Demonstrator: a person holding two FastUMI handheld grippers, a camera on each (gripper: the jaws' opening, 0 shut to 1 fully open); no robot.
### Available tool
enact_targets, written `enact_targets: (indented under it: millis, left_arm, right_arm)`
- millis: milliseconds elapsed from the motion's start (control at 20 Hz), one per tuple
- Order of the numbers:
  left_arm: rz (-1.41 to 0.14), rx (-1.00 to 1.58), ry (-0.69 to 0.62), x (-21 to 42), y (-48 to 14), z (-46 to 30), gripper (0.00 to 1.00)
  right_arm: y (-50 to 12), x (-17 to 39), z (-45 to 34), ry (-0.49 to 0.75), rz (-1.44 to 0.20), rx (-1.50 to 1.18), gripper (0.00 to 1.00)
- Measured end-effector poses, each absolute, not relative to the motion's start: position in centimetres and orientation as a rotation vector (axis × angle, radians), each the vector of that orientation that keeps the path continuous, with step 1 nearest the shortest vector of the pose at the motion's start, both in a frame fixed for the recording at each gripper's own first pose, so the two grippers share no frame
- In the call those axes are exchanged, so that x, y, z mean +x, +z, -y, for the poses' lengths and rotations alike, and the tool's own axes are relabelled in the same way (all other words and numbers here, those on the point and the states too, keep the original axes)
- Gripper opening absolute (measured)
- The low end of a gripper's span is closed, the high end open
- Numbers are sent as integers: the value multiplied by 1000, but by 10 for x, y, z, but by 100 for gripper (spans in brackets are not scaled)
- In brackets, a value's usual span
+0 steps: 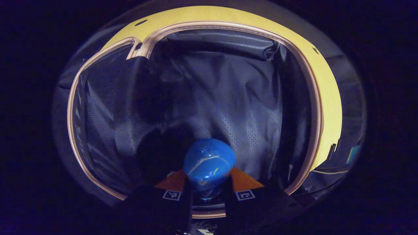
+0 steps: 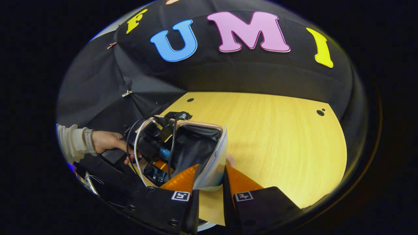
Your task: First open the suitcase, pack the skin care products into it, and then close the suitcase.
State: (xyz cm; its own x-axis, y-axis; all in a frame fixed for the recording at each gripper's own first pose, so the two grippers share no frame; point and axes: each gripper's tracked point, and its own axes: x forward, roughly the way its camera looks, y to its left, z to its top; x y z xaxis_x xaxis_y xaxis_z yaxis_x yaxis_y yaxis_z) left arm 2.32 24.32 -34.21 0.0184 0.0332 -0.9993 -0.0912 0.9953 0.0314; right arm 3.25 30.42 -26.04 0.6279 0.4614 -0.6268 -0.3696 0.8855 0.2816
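Left gripper view
Left gripper: hanging right over the open suitcase, looking down into it.
Fingers: pinching a blue bottle — one finger pressed on each side of it.
Bottle: a rounded, glossy end faces the camera, sitting between the fingertips and just ahead of them.
Lining: dark, creased fabric spreads out beyond the fingertips, with a fine diamond pattern ahead and to the right.
Rim: a pale pink trim loops all around the fingers.
Surface: yellow wood grain shows outside the rim, above and to the right.

Right gripper view
Right gripper: low at the suitcase's near side.
Fingers: closed on the suitcase lid — the pale, thin shell stands upright between them, a finger against each face.
Suitcase: its dark inside opens to the left of the fingers.
Other gripper: farther left, down inside the case, cables looping off it, with a bit of blue showing.
Hand: grips that gripper from the left; a light sleeve and a watch strap at the wrist.
Surface: yellow wood stretches ahead and to the right of the fingers.
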Motion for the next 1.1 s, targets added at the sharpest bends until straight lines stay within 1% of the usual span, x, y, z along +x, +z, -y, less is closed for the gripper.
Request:
enact_targets:
  millis: [50,100,150,250,400,450,550,650,750,850,900,1100]
  left_arm:
    - [-1544,-71,106,23,-342,-243,47]
    - [-1531,-82,101,25,-341,-242,53]
    - [-1524,-93,87,22,-340,-243,51]
    - [-1494,-120,81,20,-328,-242,50]
    - [-1416,-172,30,13,-299,-242,81]
    - [-1363,-190,6,11,-282,-242,83]
    - [-1241,-256,-61,6,-243,-247,86]
    - [-1164,-318,-66,-6,-213,-268,86]
    - [-1120,-339,-20,-21,-200,-307,86]
    - [-1093,-339,65,-39,-195,-353,86]
    - [-1094,-365,103,-50,-196,-369,86]
    - [-1098,-524,204,-86,-201,-408,86]
  right_arm:
    - [-264,30,-308,478,-771,122,35]
    - [-267,29,-314,486,-783,112,35]
    - [-272,29,-320,497,-800,96,35]
    - [-284,28,-335,526,-832,81,35]
    - [-304,19,-365,570,-915,76,35]
    - [-314,17,-378,585,-949,75,35]
    - [-336,9,-405,629,-1043,95,34]
    - [-360,5,-421,657,-1159,85,35]
    - [-382,7,-428,641,-1262,48,35]
    - [-396,8,-445,635,-1317,55,35]
    - [-402,-1,-453,645,-1360,63,35]
    - [-423,-13,-456,597,-1477,56,35]
